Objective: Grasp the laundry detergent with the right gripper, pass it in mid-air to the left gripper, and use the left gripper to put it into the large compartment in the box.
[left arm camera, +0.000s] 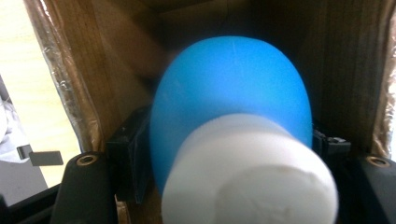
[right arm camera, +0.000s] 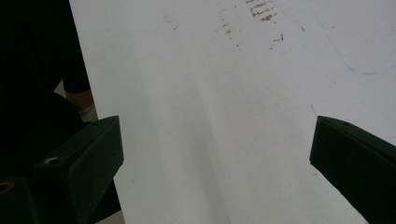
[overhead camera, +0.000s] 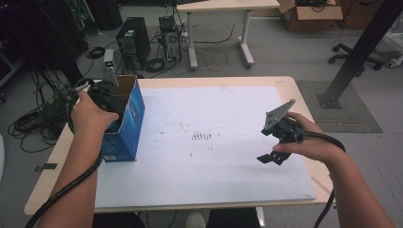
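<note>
A person sits at a table covered by a white board (overhead camera: 214,142), holding a two-jaw gripper in each hand.

The left gripper (overhead camera: 102,97) is lowered into the open top of a blue cardboard box (overhead camera: 128,123) that stands upright at the table's left edge. In the left gripper view, a blue rounded object with a white cylindrical end (left arm camera: 233,135) sits between the two black jaws, inside the box's brown cardboard walls (left arm camera: 116,60). The white end points toward the camera and is blurred by closeness. The jaws stand on either side of the blue body, parted to about its width. Whether the pads press on it or have just let go cannot be told.

The right gripper (overhead camera: 274,151) is held above the right part of the board, well apart from the box. In the right gripper view its jaws are spread wide with nothing between them, and the board below shows faint brown scuff marks (right arm camera: 259,11).

On the floor beyond the table stand two computer towers (overhead camera: 134,40) among loose cables, another desk (overhead camera: 218,7), and an office chair (overhead camera: 354,54).
</note>
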### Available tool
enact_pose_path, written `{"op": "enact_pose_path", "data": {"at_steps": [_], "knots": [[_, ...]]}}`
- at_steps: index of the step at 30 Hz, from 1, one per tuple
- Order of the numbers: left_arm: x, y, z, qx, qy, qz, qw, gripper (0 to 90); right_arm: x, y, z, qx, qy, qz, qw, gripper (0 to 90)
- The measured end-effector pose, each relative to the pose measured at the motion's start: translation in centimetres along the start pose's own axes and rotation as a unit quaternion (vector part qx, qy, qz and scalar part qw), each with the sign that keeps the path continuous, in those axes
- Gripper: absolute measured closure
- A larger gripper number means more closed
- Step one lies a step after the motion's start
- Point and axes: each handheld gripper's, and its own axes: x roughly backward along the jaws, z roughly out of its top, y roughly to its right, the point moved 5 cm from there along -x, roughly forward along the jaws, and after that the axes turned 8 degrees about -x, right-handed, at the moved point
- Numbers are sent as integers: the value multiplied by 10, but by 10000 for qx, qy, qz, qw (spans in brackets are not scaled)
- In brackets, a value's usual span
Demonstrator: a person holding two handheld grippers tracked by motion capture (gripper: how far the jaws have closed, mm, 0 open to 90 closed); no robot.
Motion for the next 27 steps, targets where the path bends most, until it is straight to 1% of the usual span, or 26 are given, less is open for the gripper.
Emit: {"op": "enact_pose_path", "data": {"at_steps": [13, 20, 24, 27], "knots": [[8, 2, 0, 12, 12, 31, 10000, 308, 1, 0, -2, 14, 56, 10, 10000, 27], [8, 3, -2, 27, -18, 5, 10000, 295, 3, -1, -2, 8, 89, -4, 10000, 26], [13, 4, -2, 18, 5, 60, 10000, 285, 4, -2, -1, 15, 95, -5, 10000, 27], [18, 4, -3, 26, 53, 52, 10000, 271, 6, -3, -1, 19, 111, -10, 9999, 27]]}}
